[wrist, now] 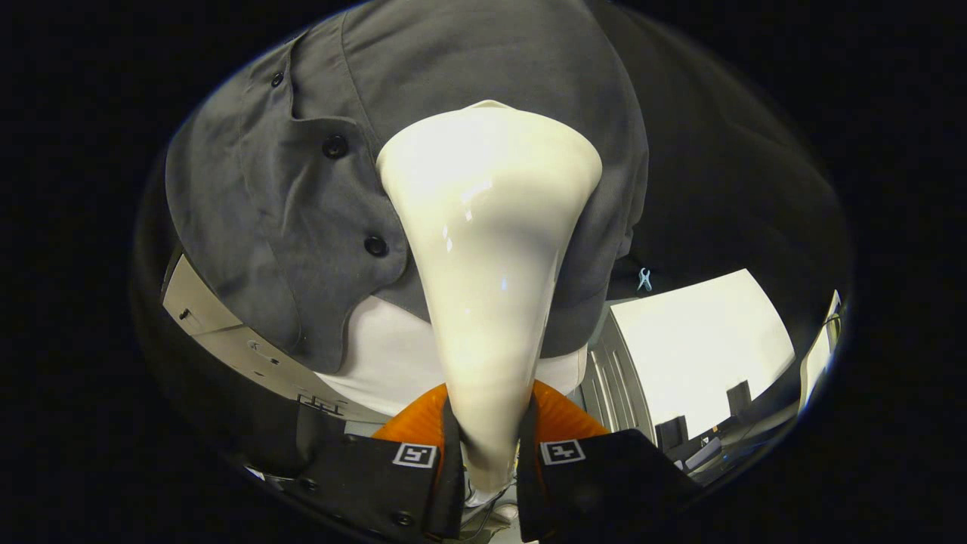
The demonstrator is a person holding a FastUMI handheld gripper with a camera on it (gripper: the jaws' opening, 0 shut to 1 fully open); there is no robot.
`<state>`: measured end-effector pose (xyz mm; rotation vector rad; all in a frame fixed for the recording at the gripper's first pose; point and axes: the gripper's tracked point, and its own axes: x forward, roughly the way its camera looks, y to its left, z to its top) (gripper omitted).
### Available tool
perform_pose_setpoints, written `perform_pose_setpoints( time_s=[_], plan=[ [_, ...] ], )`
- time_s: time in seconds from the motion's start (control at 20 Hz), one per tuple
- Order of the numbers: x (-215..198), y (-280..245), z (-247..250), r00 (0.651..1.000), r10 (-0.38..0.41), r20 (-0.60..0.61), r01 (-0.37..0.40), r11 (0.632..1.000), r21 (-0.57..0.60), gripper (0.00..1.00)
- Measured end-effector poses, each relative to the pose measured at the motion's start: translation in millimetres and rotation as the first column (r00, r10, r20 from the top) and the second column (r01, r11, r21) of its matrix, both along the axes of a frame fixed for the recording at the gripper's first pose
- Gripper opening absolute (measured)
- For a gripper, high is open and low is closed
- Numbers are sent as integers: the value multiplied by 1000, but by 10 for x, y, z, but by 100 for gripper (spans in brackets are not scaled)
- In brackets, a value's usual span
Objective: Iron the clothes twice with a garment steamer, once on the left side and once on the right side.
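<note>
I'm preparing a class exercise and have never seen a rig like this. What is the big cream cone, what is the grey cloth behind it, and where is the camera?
The camera rides on a hand-held claw and looks forward along its two fingers. Both fingers press on the narrow handle of a cream garment steamer, whose wide head points at a grey buttoned shirt hanging just ahead. White fabric shows below the shirt's hem. A small clip sits to the right, beyond the shirt.
</note>
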<state>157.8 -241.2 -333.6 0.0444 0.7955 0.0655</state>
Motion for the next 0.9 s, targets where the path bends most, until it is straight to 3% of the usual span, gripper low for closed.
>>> perform_pose_setpoints(
  time_s=[0.65, 0.9],
  plan=[
    [-25, -54, -118, 1000, -17, -26, 17, 1000, -4, 36],
    [-255, -50, -203, 998, -53, -26, 53, 999, -5, 36]
  ],
)
